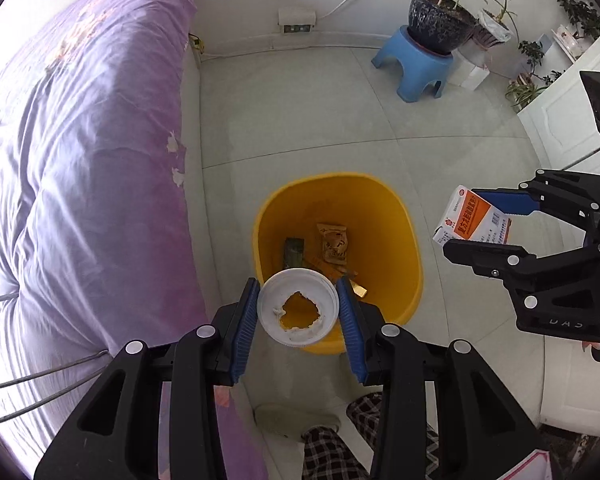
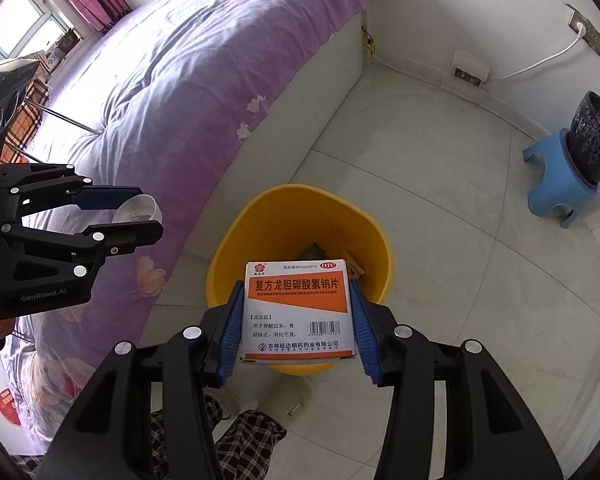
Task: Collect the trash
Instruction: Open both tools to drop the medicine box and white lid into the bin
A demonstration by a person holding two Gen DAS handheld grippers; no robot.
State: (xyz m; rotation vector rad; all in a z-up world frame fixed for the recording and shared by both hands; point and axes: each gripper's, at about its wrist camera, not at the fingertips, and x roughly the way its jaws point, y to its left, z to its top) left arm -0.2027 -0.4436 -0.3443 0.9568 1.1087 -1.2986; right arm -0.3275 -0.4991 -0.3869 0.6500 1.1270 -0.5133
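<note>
A yellow trash bin [image 1: 396, 216] stands on the tiled floor beside the bed; it also shows in the right wrist view [image 2: 236, 248]. Several wrappers [image 1: 332, 242] lie inside it. My left gripper [image 1: 298, 300] is shut on a white plastic cup with a torn bottom [image 1: 284, 284], held over the bin's near rim. My right gripper [image 2: 298, 304] is shut on a white and orange medicine box [image 2: 298, 304], held above the bin's near edge. The box and right gripper [image 1: 466, 220] appear right of the bin in the left wrist view. The left gripper with the cup [image 2: 138, 210] appears at left in the right wrist view.
A bed with a purple cover [image 1: 80, 160] runs along the left. A blue stool [image 1: 416, 68] with a potted plant [image 1: 440, 16] stands at the far wall. A white cabinet [image 1: 572, 120] is at right. The person's checked trousers [image 1: 332, 452] and slipper are below.
</note>
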